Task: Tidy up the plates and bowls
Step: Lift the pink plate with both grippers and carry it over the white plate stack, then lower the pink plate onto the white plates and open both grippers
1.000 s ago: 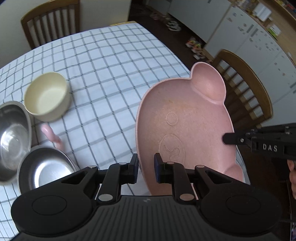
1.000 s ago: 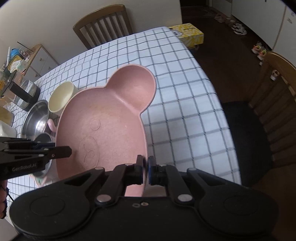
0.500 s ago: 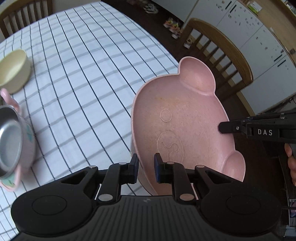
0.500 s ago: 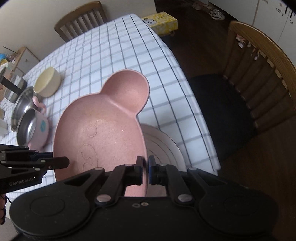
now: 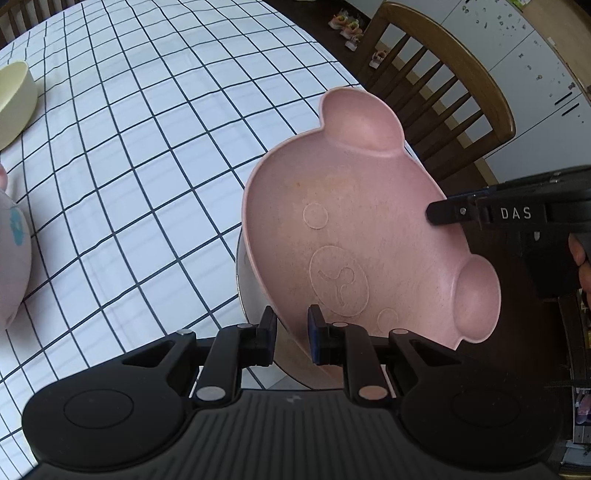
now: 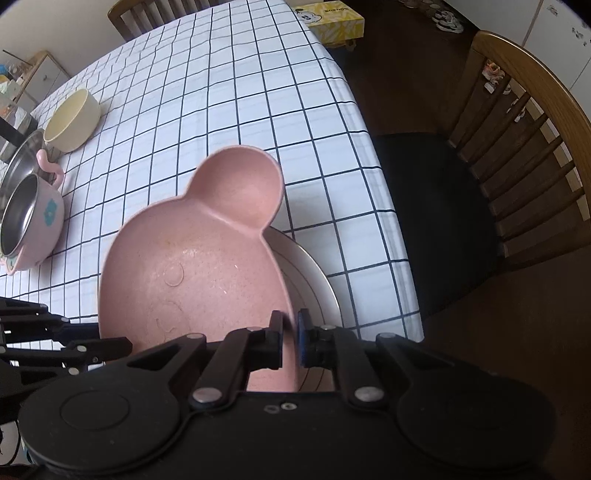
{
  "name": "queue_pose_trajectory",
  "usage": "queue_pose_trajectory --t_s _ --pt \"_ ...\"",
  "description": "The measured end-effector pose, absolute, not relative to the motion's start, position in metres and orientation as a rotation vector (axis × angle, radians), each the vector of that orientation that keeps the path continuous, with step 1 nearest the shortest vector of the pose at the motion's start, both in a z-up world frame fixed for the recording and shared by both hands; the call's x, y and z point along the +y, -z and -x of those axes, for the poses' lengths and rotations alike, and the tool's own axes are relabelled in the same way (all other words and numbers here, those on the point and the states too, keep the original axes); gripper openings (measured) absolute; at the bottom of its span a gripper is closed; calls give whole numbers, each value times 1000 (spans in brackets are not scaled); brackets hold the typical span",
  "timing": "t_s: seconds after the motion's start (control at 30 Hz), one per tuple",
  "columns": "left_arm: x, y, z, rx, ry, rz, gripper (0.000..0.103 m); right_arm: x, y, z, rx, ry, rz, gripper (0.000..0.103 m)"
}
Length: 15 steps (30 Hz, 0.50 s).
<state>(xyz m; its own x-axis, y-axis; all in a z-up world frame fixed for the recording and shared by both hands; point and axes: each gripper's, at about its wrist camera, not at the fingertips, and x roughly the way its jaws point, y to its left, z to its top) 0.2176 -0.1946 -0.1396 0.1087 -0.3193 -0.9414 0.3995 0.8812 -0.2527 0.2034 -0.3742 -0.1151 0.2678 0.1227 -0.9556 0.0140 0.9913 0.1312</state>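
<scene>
A pink bear-shaped plate [image 5: 362, 229] with two round ears is held by both grippers over a white round plate [image 6: 314, 280] near the table's corner. My left gripper [image 5: 291, 332] is shut on the pink plate's near rim. My right gripper [image 6: 290, 339] is shut on its opposite rim and shows in the left wrist view [image 5: 443, 214]. The pink plate [image 6: 199, 266] hides most of the white plate [image 5: 245, 291]; whether they touch I cannot tell.
A cream bowl [image 6: 72, 120], a steel-lined pink pot [image 6: 31, 218] and a steel bowl [image 6: 18, 158] stand at the table's far left. A wooden chair [image 6: 524, 166] stands beside the table edge. A yellow tissue box [image 6: 332, 20] sits at the far corner.
Both grippers have carried the pink plate toward the table's corner and lower, over the white plate. The bowls have slid toward the left of both views.
</scene>
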Motion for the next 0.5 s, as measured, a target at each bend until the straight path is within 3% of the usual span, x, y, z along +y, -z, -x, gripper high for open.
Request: queue_pose_trajectory --t_s 0.5 --pt "-194 152 -226 1389 547 -52 16 -375 121 -215 1313 -71 -111 9"
